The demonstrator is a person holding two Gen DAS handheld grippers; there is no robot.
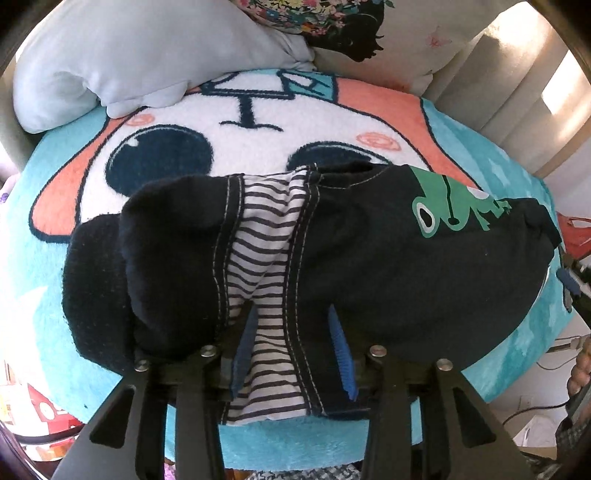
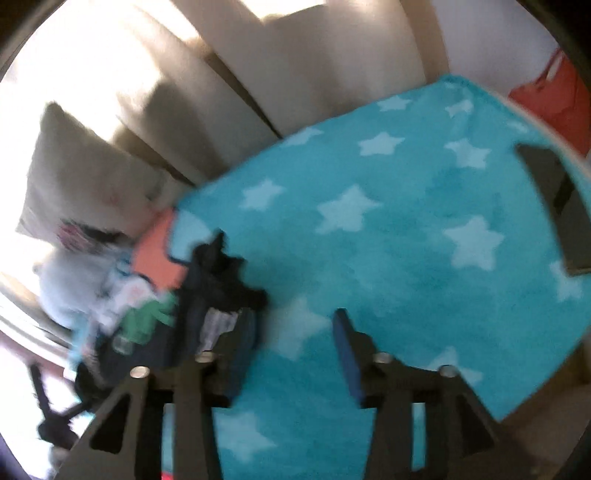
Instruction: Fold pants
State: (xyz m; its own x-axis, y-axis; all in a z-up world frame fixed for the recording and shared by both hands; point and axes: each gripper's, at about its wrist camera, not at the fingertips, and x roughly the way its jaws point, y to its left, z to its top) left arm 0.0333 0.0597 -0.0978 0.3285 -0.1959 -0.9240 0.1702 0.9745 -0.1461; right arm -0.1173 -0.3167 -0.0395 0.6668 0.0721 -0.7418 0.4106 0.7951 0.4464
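Small dark navy pants [image 1: 369,258] with a striped lining and a green frog print lie bunched on a turquoise blanket [image 1: 74,332]. My left gripper [image 1: 291,354] has its blue pads on either side of the waistband's striped part, with cloth between them; the jaws stand fairly wide. In the blurred right wrist view the pants [image 2: 218,295] lie at the left. My right gripper [image 2: 295,350] is open and empty above the star-patterned blanket [image 2: 406,240], just right of the pants.
A pale blue pillow [image 1: 129,66] and a floral cushion [image 1: 351,33] lie at the blanket's far edge. Beige upholstered panels [image 2: 295,74] rise behind. A dark flat object [image 2: 561,206] lies on the blanket at right. A red bag [image 2: 554,92] sits beyond.
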